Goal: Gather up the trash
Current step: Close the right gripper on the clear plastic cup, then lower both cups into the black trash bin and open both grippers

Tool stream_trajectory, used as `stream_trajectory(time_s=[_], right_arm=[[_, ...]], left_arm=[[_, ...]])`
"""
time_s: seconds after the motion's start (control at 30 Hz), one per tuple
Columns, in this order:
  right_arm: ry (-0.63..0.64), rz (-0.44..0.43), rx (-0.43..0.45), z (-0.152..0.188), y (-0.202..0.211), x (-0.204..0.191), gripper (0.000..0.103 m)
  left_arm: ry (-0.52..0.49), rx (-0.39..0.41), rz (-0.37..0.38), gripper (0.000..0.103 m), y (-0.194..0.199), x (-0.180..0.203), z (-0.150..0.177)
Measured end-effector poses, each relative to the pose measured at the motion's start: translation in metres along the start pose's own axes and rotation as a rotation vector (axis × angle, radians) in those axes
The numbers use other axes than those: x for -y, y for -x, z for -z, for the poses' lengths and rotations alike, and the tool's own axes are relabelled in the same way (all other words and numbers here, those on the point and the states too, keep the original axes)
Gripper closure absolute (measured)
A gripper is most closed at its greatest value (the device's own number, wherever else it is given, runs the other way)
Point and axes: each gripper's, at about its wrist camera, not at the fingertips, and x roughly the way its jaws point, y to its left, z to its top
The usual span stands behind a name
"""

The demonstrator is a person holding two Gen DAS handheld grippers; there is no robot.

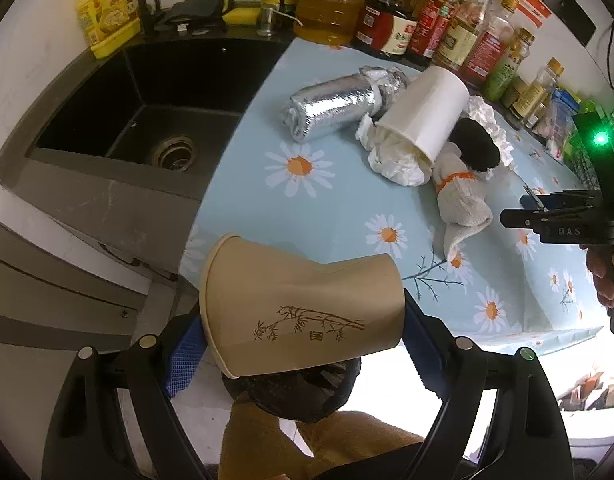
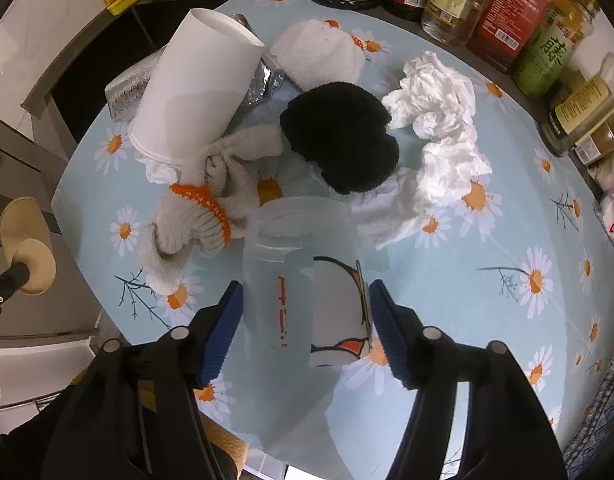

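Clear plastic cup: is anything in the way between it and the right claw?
No, nothing visible. The clear plastic cup lies on its side between the right claw's blue pads; the knitted glove sits beside it.

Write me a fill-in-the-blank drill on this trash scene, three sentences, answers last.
1. The left tongs grip a tan paper ____ printed with bamboo.
2. The white cup lies on its ____ against the foil-wrapped roll.
3. The translucent plastic cup sits between the ____ tongs.

Missing words: cup; side; right
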Motion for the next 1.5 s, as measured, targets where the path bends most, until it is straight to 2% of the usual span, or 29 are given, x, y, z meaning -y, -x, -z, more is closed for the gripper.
stream_trajectory(time_s=[0.17, 0.27, 0.53, 0.7, 0.83, 1.0, 1.2, 1.37, 1.5], right_arm=[[-0.121, -0.051, -0.003, 0.011, 0.002, 0.014, 0.041], [-0.175, -0.065, 0.028, 0.020, 0.009, 0.017, 0.041], [-0.248, -0.075, 0.078, 0.048, 0.043, 0.005, 0.047], [-0.282, -0.086, 0.104, 0.057, 0.058, -0.018, 0.048], [-0.299, -0.138, 0.128, 0.072, 0.074, -0.040, 0.048], [-0.272, -0.174, 0.158, 0.095, 0.081, -0.085, 0.048], [-0.279, -0.241, 0.117, 0.123, 0.060, -0.124, 0.048], [-0.301, -0.285, 0.012, 0.141, 0.010, -0.146, 0.048], [-0.302, -0.249, -0.043, 0.154, -0.034, -0.154, 0.048]], left_arm=[[-0.054, -0.009, 0.034, 0.019, -0.004, 0.004, -0.002], [-0.096, 0.001, 0.054, 0.019, -0.001, 0.004, -0.005], [-0.150, 0.017, 0.102, 0.019, 0.003, -0.012, -0.013], [-0.183, 0.005, 0.135, 0.019, 0.001, -0.021, -0.012], [-0.211, -0.017, 0.172, 0.019, -0.002, -0.023, -0.009], [-0.269, -0.066, 0.208, 0.019, -0.005, -0.022, 0.004], [-0.325, -0.146, 0.220, 0.019, -0.018, -0.027, 0.029], [-0.336, -0.237, 0.220, 0.019, -0.051, -0.031, 0.055], [-0.371, -0.280, 0.188, 0.019, -0.076, -0.031, 0.074]])
